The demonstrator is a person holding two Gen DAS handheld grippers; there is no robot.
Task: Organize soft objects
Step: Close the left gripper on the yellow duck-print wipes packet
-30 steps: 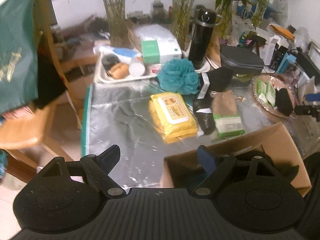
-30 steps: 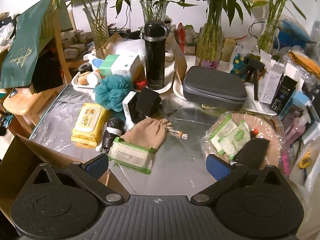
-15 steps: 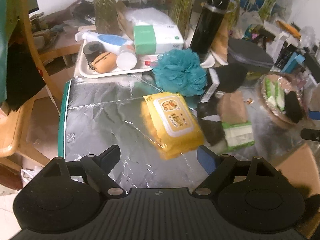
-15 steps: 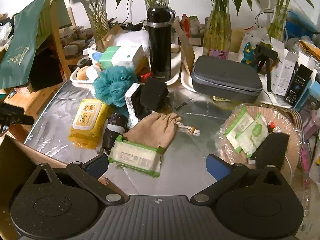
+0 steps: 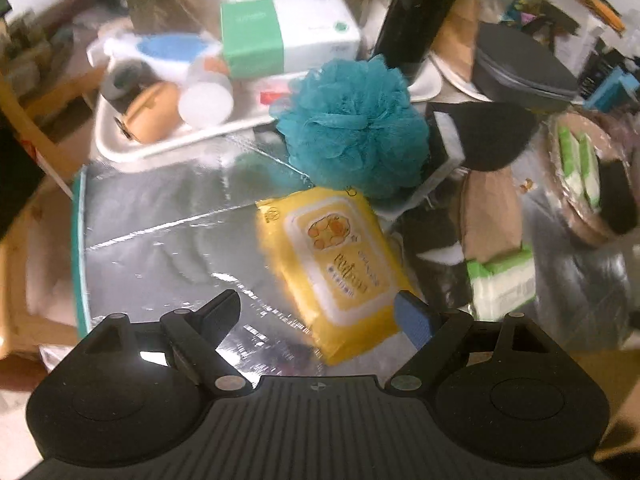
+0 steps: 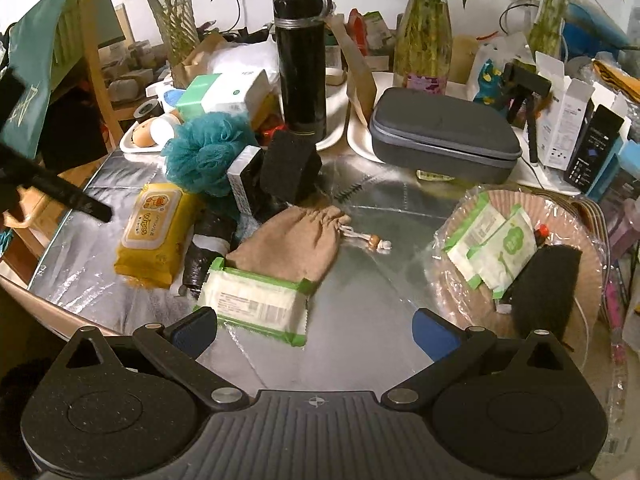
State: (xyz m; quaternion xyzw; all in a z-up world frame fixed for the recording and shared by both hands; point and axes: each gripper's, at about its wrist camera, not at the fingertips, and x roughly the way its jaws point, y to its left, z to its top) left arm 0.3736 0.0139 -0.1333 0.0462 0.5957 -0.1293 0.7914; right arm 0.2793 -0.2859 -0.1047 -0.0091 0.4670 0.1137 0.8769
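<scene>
A yellow wipes pack (image 5: 336, 268) lies on the silver mat (image 5: 160, 240), with a teal bath pouf (image 5: 352, 128) just behind it. My left gripper (image 5: 316, 304) hangs open over the pack's near end; its pads are apart from the pack. In the right wrist view the same yellow wipes pack (image 6: 154, 236) is at the left. A green-and-white wipes pack (image 6: 256, 304) lies in front of a tan drawstring pouch (image 6: 292, 244). My right gripper (image 6: 314, 322) stands open just above that green pack, holding nothing.
A black flask (image 6: 300, 64), a grey zip case (image 6: 444, 136) and glass vases of bamboo stand behind. A white tray (image 5: 160, 148) of small items is at the back left. A woven tray (image 6: 560, 216) at the right holds wipes packs. A black sponge (image 6: 290, 168) leans mid-table.
My left gripper has moved from over the cardboard box forward and down to the yellow wipes pack. The right gripper sank slightly toward the green pack. Both stayed open.
</scene>
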